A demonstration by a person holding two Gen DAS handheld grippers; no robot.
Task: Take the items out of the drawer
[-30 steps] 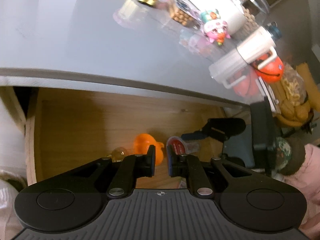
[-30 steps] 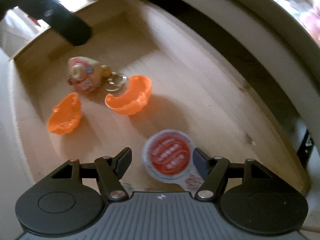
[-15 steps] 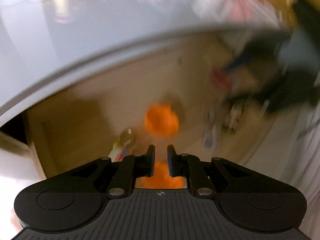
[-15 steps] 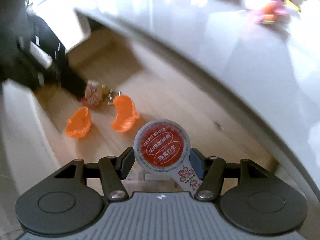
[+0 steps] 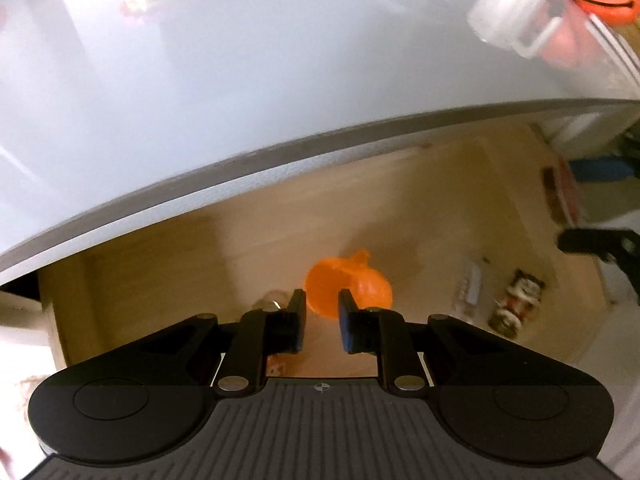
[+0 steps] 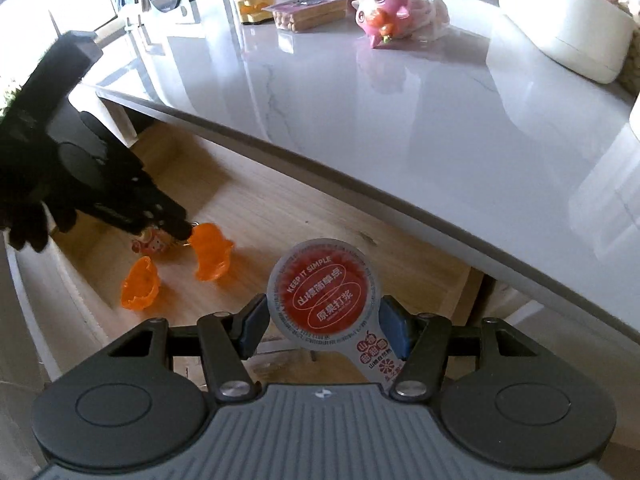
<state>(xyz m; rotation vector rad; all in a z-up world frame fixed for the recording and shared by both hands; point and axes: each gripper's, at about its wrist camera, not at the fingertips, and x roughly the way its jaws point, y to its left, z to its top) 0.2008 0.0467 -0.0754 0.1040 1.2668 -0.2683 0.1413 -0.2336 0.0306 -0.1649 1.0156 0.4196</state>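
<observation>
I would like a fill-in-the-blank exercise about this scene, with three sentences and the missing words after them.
1. The right gripper is shut on a cup whose round lid is ____ in colour.
2. In the drawer lie two shell halves of ____ colour.
3. The left gripper points its tips down into the ____.

Missing words: red; orange; drawer

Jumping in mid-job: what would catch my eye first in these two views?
The red-lidded cup, clamped in the right gripper and lifted in front of the table edge. Next, two orange shell halves on the wooden drawer floor, with the left gripper hovering narrowly open over one of them.
</observation>
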